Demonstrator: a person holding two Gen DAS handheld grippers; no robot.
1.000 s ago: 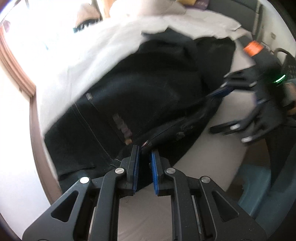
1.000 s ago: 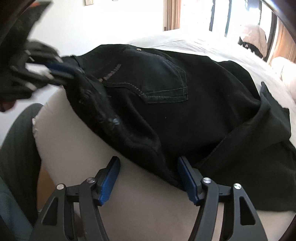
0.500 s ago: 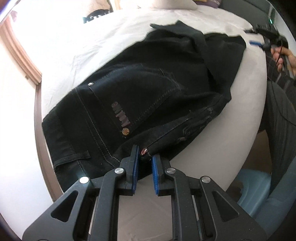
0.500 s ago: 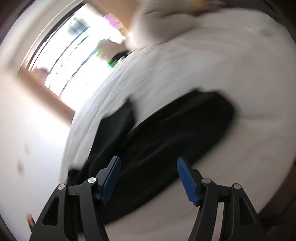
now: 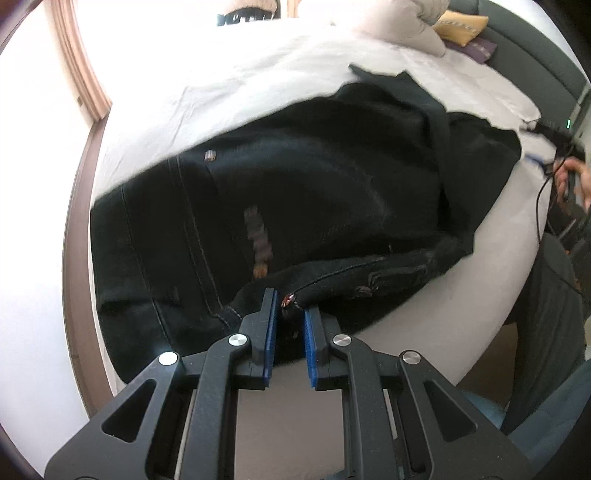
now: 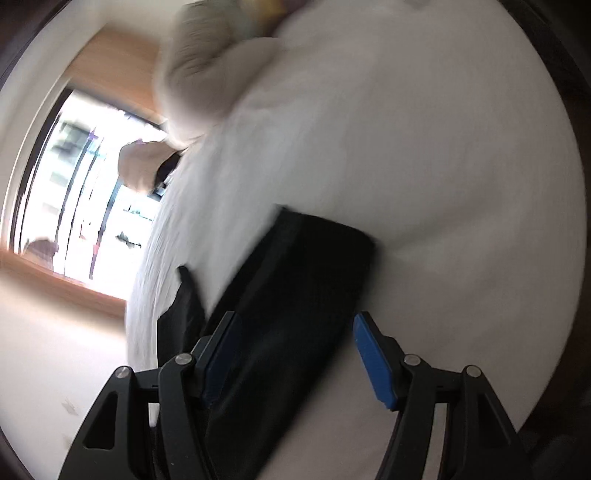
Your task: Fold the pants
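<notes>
The black pants [image 5: 314, 192] lie on the white bed [image 5: 258, 74], waist near-left, legs running far-right. The left gripper [image 5: 290, 317] pinches the waistband; the right gripper [image 6: 295, 354] stands wide open over a leg end, holding nothing.

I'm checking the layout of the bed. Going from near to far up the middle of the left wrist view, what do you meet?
Left tool → black pants → white sheet → pillow.

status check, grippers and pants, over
Left hand-held gripper shut on waistband of black pants. Right hand-held gripper open over a pant leg end, gripping nothing. Pants spread on white bed; nothing in the way.
</notes>
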